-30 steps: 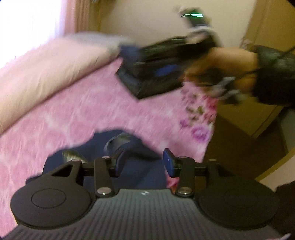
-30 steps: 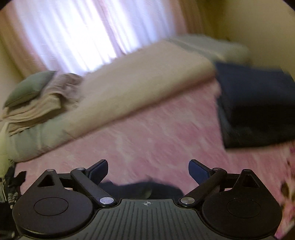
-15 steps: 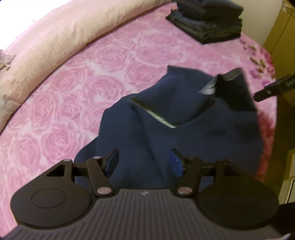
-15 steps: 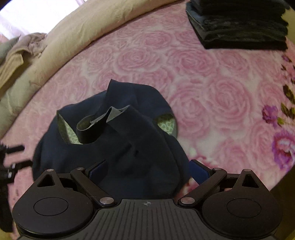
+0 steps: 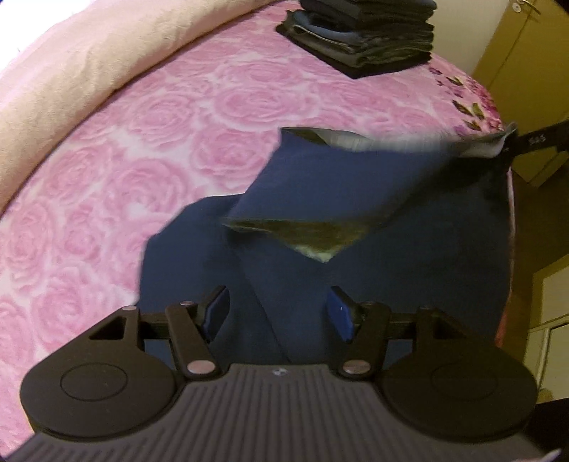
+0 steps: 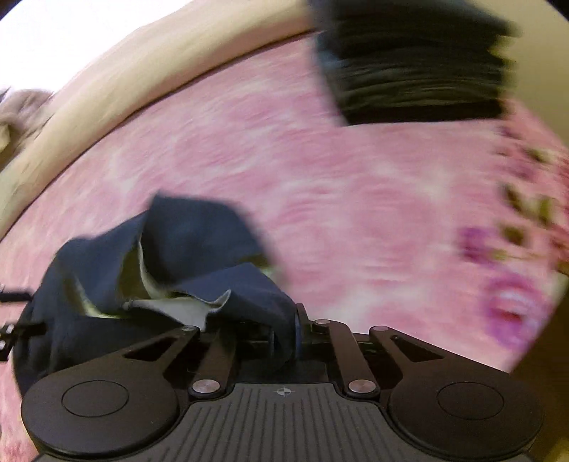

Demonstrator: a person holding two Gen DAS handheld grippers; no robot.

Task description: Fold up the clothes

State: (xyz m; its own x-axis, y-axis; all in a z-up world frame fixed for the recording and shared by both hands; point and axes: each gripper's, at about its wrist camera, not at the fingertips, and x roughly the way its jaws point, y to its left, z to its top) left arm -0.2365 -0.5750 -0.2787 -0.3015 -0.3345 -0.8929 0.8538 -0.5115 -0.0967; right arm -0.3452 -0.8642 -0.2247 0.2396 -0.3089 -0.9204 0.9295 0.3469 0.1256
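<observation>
A crumpled navy garment (image 5: 355, 220) with a pale lining lies on the pink rose bedspread (image 5: 142, 142) near the bed's right edge. My left gripper (image 5: 279, 312) is open just above its near part, holding nothing. My right gripper (image 6: 284, 337) is shut on an edge of the navy garment (image 6: 199, 248) and lifts it; that view is motion-blurred. In the left wrist view the right gripper (image 5: 512, 149) shows at the far right, pulling a corner of the cloth up.
A stack of folded dark clothes (image 5: 366, 32) sits at the far end of the bed, also in the right wrist view (image 6: 416, 64). A beige duvet (image 5: 71, 71) runs along the left. A wooden wardrobe (image 5: 526, 60) stands right of the bed.
Both grippers swung down over the bed onto the navy garment. The right gripper closed on its edge and is lifting it to the right. The left gripper stayed open.
</observation>
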